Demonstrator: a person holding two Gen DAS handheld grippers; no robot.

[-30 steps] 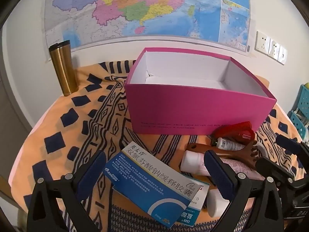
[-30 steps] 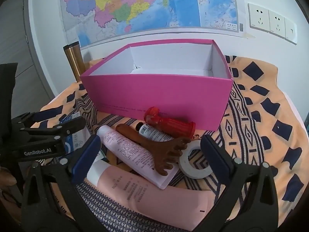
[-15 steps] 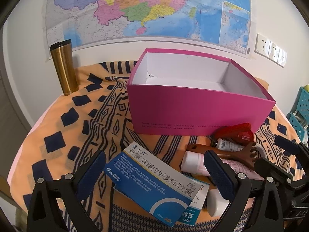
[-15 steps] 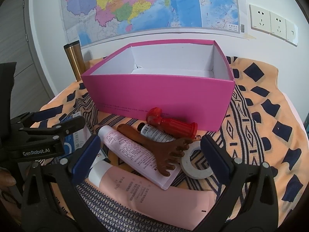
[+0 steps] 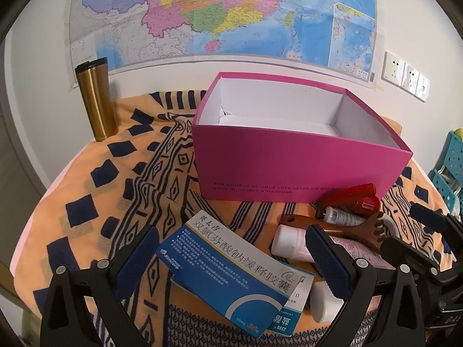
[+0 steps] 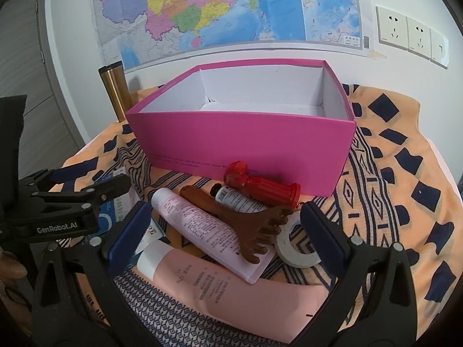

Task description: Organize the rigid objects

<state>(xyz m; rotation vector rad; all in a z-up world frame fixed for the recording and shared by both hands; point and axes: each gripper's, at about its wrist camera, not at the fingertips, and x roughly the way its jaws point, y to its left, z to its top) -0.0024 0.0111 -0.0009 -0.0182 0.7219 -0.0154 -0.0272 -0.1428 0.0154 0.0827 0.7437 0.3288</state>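
An open pink box (image 5: 289, 170) (image 6: 246, 141) with a white inside stands on the patterned cloth. In front of it lies a pile: a blue medicine carton (image 5: 228, 274), a brown wooden massager (image 6: 246, 225), a red cylinder (image 6: 260, 186), a small white tube (image 6: 240, 199), a pale pink tube (image 6: 208, 231), a bigger pink tube (image 6: 231, 295) and a white tape ring (image 6: 292, 248). My left gripper (image 5: 231, 257) is open, its fingers on either side of the blue carton. My right gripper (image 6: 222, 228) is open above the tubes and massager.
A gold metal tumbler (image 5: 97, 101) stands at the back left against the wall, under a large map (image 5: 220, 14). Wall sockets (image 6: 411, 36) sit at the right. A teal crate (image 5: 451, 159) is off the table's right side. Orange cloth (image 6: 405, 173) lies bare at right.
Both views have shifted very slightly; the objects sit a touch lower in frame. Nothing was grasped or moved, and both grippers stay open.
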